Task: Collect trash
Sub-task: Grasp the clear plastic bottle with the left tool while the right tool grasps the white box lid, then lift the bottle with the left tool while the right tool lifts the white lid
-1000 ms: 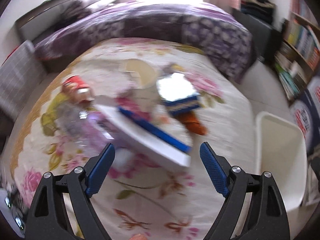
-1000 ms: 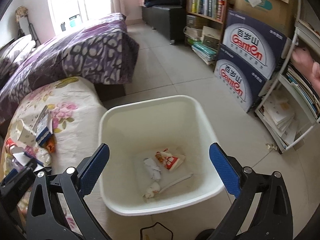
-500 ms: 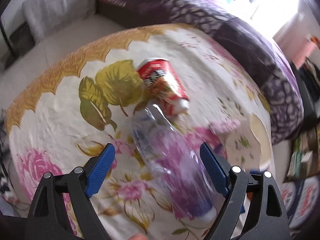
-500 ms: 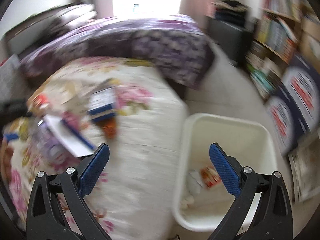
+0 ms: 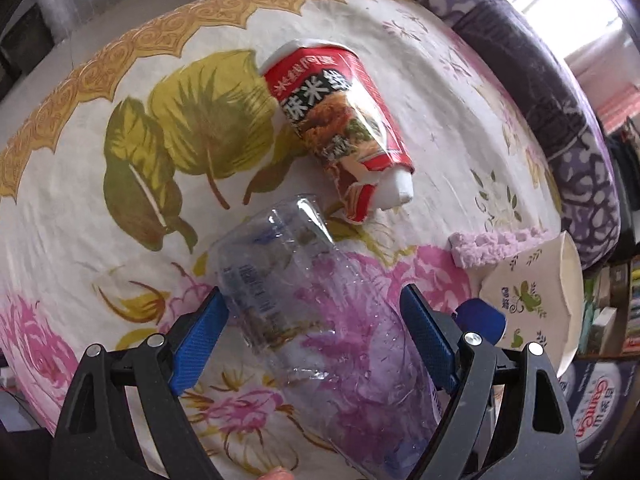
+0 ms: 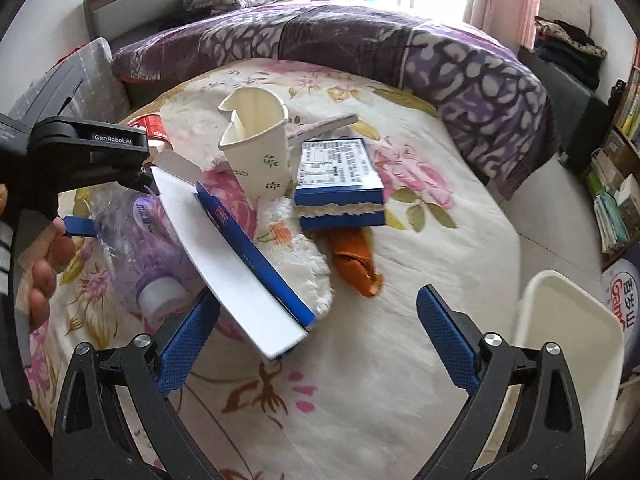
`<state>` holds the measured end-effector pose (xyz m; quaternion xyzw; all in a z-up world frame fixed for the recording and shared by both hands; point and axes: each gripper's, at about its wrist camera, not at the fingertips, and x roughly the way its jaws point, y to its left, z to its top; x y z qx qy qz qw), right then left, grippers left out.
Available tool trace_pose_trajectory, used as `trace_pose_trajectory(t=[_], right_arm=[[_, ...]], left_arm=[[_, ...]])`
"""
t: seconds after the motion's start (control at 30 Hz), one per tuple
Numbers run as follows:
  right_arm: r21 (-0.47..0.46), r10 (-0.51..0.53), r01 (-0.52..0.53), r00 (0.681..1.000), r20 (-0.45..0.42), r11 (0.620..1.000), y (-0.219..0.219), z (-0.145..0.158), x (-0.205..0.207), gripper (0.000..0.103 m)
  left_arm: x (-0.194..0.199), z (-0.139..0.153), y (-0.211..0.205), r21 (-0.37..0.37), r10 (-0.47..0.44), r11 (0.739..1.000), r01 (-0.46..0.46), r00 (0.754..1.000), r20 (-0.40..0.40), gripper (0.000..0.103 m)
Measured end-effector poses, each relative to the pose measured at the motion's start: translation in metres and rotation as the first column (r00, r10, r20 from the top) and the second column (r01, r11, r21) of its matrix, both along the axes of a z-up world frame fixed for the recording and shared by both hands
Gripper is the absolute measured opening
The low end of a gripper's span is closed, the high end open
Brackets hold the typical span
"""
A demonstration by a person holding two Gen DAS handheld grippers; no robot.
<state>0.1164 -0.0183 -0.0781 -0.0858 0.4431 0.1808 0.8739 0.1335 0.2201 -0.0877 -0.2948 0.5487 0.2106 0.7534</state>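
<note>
Closer now than half a second ago, the left gripper (image 5: 314,320) straddles the clear plastic bottle (image 5: 320,320) on the bed (image 5: 80,184), jaws spread; the right gripper (image 6: 318,336) hovers, released.

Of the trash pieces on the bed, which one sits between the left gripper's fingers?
The clear plastic bottle, lying between the open left gripper; the red snack cup and paper cup lie beyond.

The bed (image 6: 380,320), with its floral sheet, carries a clear bottle (image 5: 320,320), a red wrapper (image 5: 340,120) at 12 o'clock of it, a paper cup (image 6: 260,152) and blue boxes (image 6: 340,184).
</note>
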Motion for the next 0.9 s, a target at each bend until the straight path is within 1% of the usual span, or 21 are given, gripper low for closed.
trace_pose_trajectory(t=[0.03, 0.07, 0.1, 0.13, 0.17, 0.2, 0.23, 0.33, 0.4, 0.47, 0.67, 0.77, 0.9], right_arm=[[0.000, 0.009, -0.009, 1.000, -0.004, 1.000, 0.004, -0.003, 0.001, 0.084], [0.001, 0.020, -0.020, 1.000, -0.015, 1.000, 0.006, -0.005, 0.002, 0.074], [-0.002, 0.034, -0.034, 0.999, -0.029, 0.999, 0.011, -0.009, 0.003, 0.067], [-0.005, 0.043, -0.043, 0.999, -0.034, 0.999, 0.014, -0.010, 0.001, 0.063], [-0.010, 0.054, -0.055, 0.998, -0.034, 0.998, 0.017, -0.010, -0.002, 0.055], [-0.011, 0.069, -0.070, 0.997, -0.032, 0.998, 0.021, -0.010, -0.004, 0.042], [-0.004, 0.081, -0.081, 0.996, -0.039, 0.997, 0.022, -0.010, -0.005, 0.038], [-0.004, 0.083, -0.083, 0.995, -0.051, 0.997, 0.027, -0.009, -0.009, 0.031], [0.028, 0.083, -0.081, 0.994, -0.071, 0.996, 0.025, -0.008, -0.012, 0.026], [0.053, 0.077, -0.072, 0.993, -0.088, 0.996, 0.023, -0.006, -0.015, 0.024], [0.096, 0.063, -0.053, 0.992, -0.107, 0.994, 0.020, 0.001, -0.023, 0.021], [0.125, 0.063, -0.049, 0.992, -0.112, 0.991, 0.018, 0.005, -0.027, 0.021], [0.138, 0.069, -0.053, 0.991, -0.111, 0.989, 0.016, 0.012, -0.036, 0.021]], left_arm=[[0.000, 0.000, -0.001, 0.004, -0.007, 1.000, 0.007, 1.000, -0.002, 0.084], [-0.001, 0.001, -0.003, 0.009, -0.018, 1.000, 0.018, 1.000, -0.004, 0.084], [-0.001, 0.001, -0.005, 0.016, -0.031, 0.999, 0.031, 0.999, -0.008, 0.084], [-0.001, 0.001, -0.007, 0.027, -0.047, 0.999, 0.047, 0.999, -0.014, 0.083], [0.002, 0.000, -0.008, 0.034, -0.056, 0.998, 0.056, 0.998, -0.017, 0.081], [0.001, 0.001, -0.010, 0.055, -0.064, 0.996, 0.065, 0.998, -0.024, 0.075], [0.005, 0.000, -0.011, 0.062, -0.070, 0.996, 0.071, 0.997, -0.025, 0.074], [0.000, 0.000, -0.011, 0.048, -0.079, 0.996, 0.079, 0.997, -0.012, 0.073], [-0.004, 0.001, -0.009, 0.030, -0.076, 0.997, 0.076, 0.997, -0.004, 0.073], [-0.008, 0.002, -0.006, 0.017, -0.070, 0.997, 0.070, 0.998, 0.004, 0.072], [-0.020, 0.011, -0.001, 0.009, -0.067, 0.998, 0.067, 0.997, 0.035, 0.071], [-0.029, 0.021, -0.003, 0.026, -0.079, 0.997, 0.078, 0.995, 0.063, 0.071], [-0.037, 0.036, -0.007, 0.064, -0.113, 0.992, 0.107, 0.988, 0.103, 0.071]])
